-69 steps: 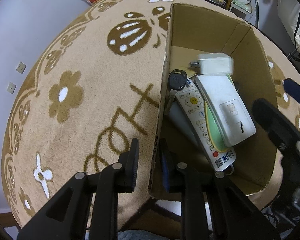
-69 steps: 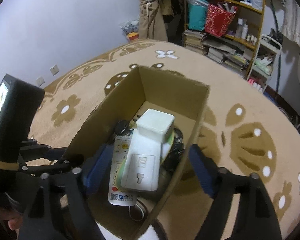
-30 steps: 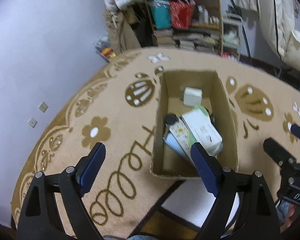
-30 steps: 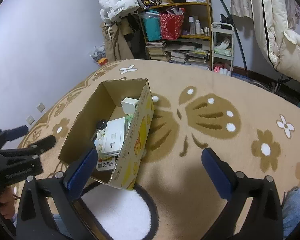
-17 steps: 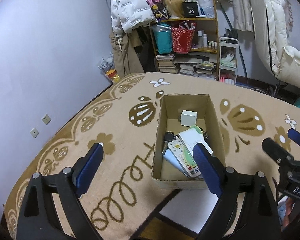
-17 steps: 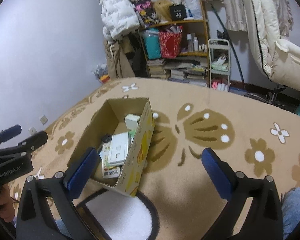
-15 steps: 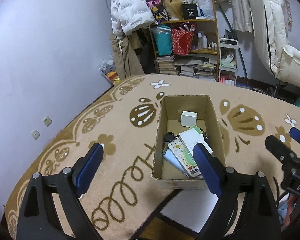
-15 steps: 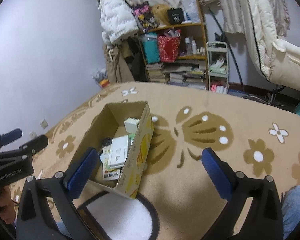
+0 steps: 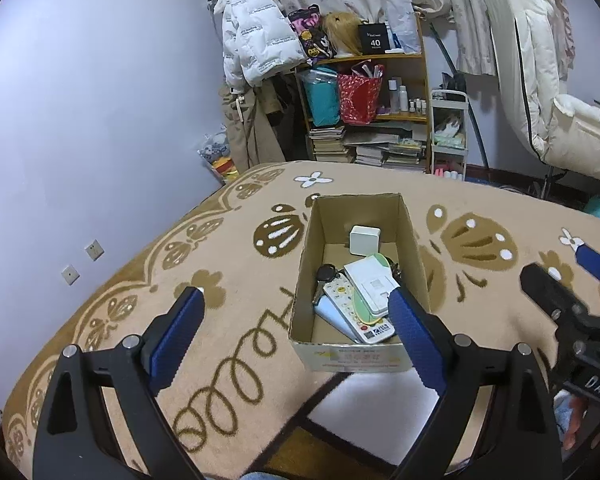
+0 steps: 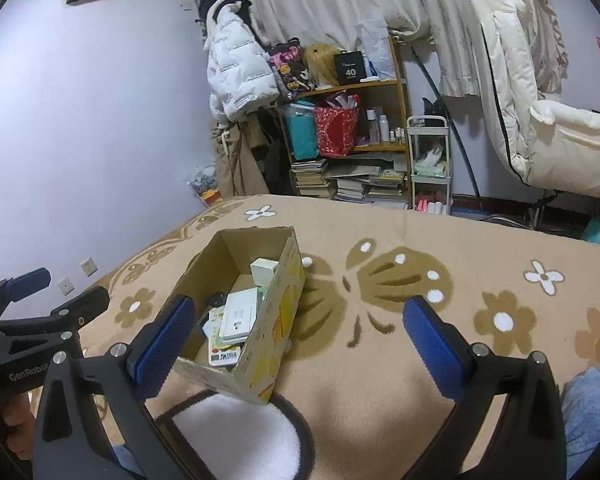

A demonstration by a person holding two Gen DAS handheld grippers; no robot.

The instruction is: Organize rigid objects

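Both grippers have drawn up and away from the open brown cardboard box; earlier the left one pinched its wall. We now find the left gripper and right gripper with fingers spread wide, holding nothing. Inside the box lie a white cube charger, a white flat power adapter, a white remote control and a black key fob. We see no loose items on the beige patterned carpet; we judge the sorting essentially complete.
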